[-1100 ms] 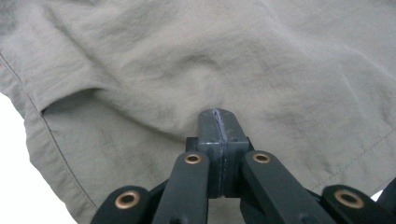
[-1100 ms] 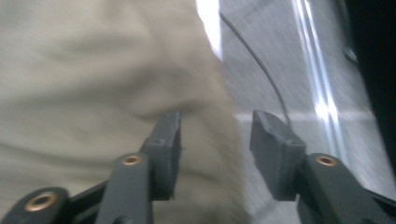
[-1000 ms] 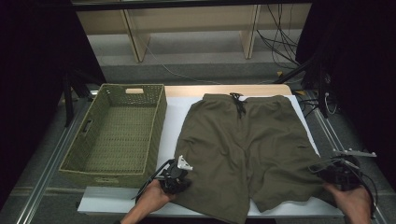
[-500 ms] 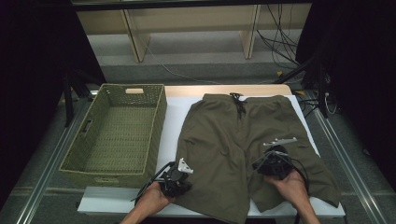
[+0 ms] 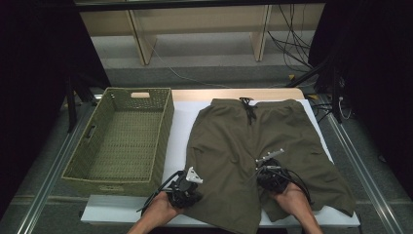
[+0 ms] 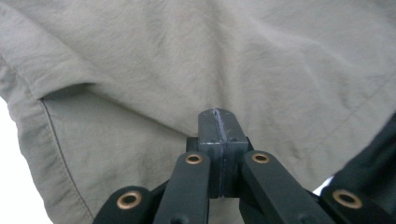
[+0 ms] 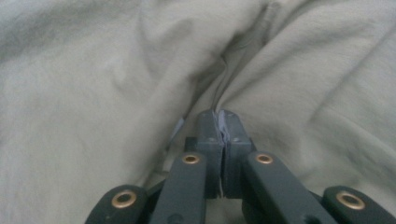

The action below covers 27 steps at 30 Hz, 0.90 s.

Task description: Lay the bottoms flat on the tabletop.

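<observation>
Olive shorts (image 5: 253,141) lie flat on a white board (image 5: 179,122), waistband away from me. My left gripper (image 5: 191,187) sits at the outer edge of the left leg near its hem. In the left gripper view its jaws (image 6: 220,116) are shut and a crease of the cloth (image 6: 233,56) runs into the pads. My right gripper (image 5: 269,171) rests on the crotch area between the legs. Its jaws have just been closing, and in the right gripper view they (image 7: 219,116) are shut with a pale sliver of bunched fabric (image 7: 93,93) pinched between the pads.
A woven basket (image 5: 165,131) stands empty on the left, its long side against the board. A wooden table edge (image 5: 234,94) runs behind the waistband. Metal rails (image 5: 370,185) flank the table, and cables (image 5: 292,44) hang at the back right.
My right hand swept left from the outer hem of the right leg to the middle of the shorts and stopped there. The left hand stayed where it was.
</observation>
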Tool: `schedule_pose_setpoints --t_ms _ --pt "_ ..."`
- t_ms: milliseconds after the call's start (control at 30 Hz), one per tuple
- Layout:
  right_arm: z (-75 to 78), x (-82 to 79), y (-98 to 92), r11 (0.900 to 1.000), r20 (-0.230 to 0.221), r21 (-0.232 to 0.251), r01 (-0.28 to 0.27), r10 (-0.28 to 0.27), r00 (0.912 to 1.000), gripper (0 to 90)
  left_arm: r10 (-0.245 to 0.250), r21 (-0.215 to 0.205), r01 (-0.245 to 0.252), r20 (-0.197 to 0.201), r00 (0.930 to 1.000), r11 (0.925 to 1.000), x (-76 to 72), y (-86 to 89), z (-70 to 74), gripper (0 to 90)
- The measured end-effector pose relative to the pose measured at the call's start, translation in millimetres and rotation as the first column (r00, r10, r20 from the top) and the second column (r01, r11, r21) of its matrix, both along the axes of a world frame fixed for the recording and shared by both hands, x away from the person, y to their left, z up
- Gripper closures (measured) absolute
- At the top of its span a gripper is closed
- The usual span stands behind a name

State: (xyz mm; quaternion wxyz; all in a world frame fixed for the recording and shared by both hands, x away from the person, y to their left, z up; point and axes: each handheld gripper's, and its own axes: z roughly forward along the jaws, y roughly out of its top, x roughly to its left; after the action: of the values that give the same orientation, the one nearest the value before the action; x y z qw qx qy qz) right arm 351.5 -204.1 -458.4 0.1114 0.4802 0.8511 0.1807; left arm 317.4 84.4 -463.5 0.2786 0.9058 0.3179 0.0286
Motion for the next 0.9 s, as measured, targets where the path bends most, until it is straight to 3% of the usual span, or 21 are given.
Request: schedule_pose_setpoints --t_ms 100,233,300,367,433,600,767,900 --pt "2.8 -6.0 -11.2 1.0 -0.005 0.008 0.007 -0.006 1.0 89.3 -0.026 -0.032 0.025 -0.023 0.9994 0.9992 -5.2 -1.9 1.7 89.7" --pt "2.7 -7.8 -18.8 1.0 -0.016 0.025 0.018 -0.018 0.9997 88.5 -0.025 -0.034 0.024 -0.013 0.9996 0.9991 -6.8 -2.9 3.1 89.3" --pt "2.9 -7.1 -18.3 0.999 -0.009 0.042 0.019 -0.019 0.9998 79.0 0.008 -0.066 -0.008 0.0 1.0 0.9978 -4.9 0.8 7.5 88.5" --pt "5.4 -6.1 -18.8 0.997 0.002 0.072 0.028 -0.028 0.9996 66.3 0.055 -0.088 -0.051 0.042 0.9976 0.9948 -2.4 6.0 15.6 80.1" --pt "8.9 -5.9 -19.2 0.993 0.035 0.117 0.032 -0.036 0.9987 58.6 0.125 -0.096 -0.117 0.089 0.9881 0.9886 0.7 11.2 22.2 72.2" --pt "15.8 -6.2 -20.3 0.984 0.109 0.174 0.046 -0.066 0.9918 55.2 0.228 -0.059 -0.222 0.115 0.9669 0.9733 7.4 17.6 21.3 57.3" --pt "12.8 -5.8 -16.6 0.984 0.09 0.174 0.039 -0.055 0.9944 54.4 0.238 0.019 -0.242 0.119 0.964 0.9702 10.5 13.1 11.7 50.2" --pt "11.9 -5.8 -12.3 0.985 0.085 0.17 0.027 -0.042 0.9955 53.5 0.254 0.013 -0.256 0.092 0.9628 0.9665 15.3 13.3 7.3 42.8"
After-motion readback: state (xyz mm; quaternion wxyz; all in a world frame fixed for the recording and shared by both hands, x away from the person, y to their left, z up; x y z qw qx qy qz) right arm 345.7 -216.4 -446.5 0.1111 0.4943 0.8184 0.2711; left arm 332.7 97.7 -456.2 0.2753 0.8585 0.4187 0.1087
